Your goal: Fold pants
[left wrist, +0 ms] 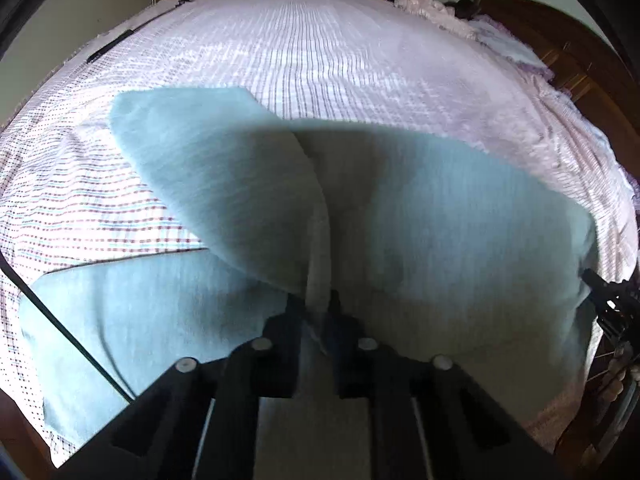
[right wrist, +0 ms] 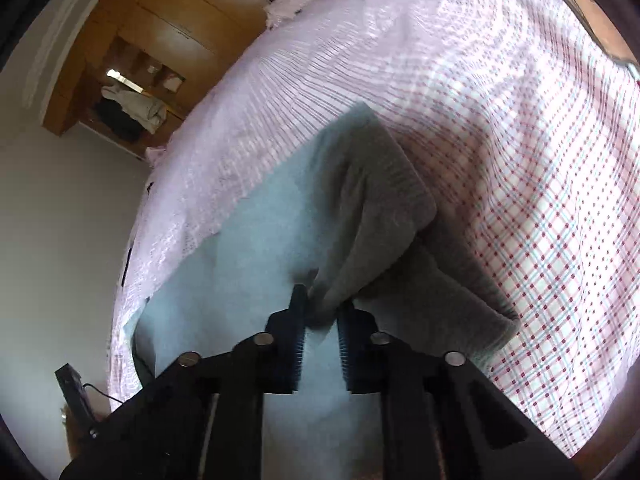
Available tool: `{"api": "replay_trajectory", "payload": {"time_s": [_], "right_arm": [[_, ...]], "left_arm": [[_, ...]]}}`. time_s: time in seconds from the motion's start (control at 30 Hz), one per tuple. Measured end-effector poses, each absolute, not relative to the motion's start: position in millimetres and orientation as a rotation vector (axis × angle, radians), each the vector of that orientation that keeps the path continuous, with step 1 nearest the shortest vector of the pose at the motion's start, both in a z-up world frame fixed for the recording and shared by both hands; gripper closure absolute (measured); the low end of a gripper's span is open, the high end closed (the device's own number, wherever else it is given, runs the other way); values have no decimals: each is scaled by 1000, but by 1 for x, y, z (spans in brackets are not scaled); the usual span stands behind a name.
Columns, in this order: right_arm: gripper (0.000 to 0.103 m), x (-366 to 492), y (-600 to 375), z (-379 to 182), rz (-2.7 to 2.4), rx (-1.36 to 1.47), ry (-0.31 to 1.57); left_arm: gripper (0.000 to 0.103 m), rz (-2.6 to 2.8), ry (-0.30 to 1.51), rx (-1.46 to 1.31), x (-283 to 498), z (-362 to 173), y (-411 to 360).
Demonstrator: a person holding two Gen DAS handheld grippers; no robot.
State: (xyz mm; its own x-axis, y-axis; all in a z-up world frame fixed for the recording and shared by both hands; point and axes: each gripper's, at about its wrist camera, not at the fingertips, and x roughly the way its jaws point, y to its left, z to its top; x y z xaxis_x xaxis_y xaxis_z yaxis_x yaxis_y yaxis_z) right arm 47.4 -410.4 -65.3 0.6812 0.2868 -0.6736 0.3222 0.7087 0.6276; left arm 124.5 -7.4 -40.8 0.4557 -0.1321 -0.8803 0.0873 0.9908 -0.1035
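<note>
Your left tongs (left wrist: 318, 304) are clamped on a pinch of the pants (left wrist: 460, 232); a ridge of the light teal cloth runs right up between the two black fingers (left wrist: 294, 312) and the pads press on it. One flap of the fabric is lifted off the bed (left wrist: 320, 60) and hangs forward over the rest, casting a shadow on the part under it. The rest of the pants lies flat on the checked bedspread, spreading to the left and right of the tongs. A black cable (left wrist: 60, 320) crosses the lower left of that view, over the cloth.

Your right tongs (right wrist: 322, 304) are also closed on the pants (right wrist: 240, 260). A bunched fold is pulled up into the gap at the fingertips (right wrist: 298, 296), and the lifted part looks grey in shadow. From the right wrist view the raised fold sits to the upper right of the tongs, with a ribbed edge (right wrist: 480, 312) trailing down onto the bedspread.

The other gripper (left wrist: 612, 308) shows at the far right edge of the left wrist view, just beside the pants' edge.

Both tongs point down at the bed. A wooden wardrobe (right wrist: 168, 32) stands beyond the bed, blurred.
</note>
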Motion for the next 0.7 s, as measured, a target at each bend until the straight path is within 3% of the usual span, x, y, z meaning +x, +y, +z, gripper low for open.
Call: {"api": "replay_trajectory", "payload": {"time_s": [0.37, 0.7], "right_arm": [[103, 18, -399, -6, -9, 711, 743], [103, -29, -400, -11, -21, 728, 747]], "left_arm": [[97, -239, 978, -163, 96, 3, 18], [97, -303, 999, -139, 37, 16, 25]]}}
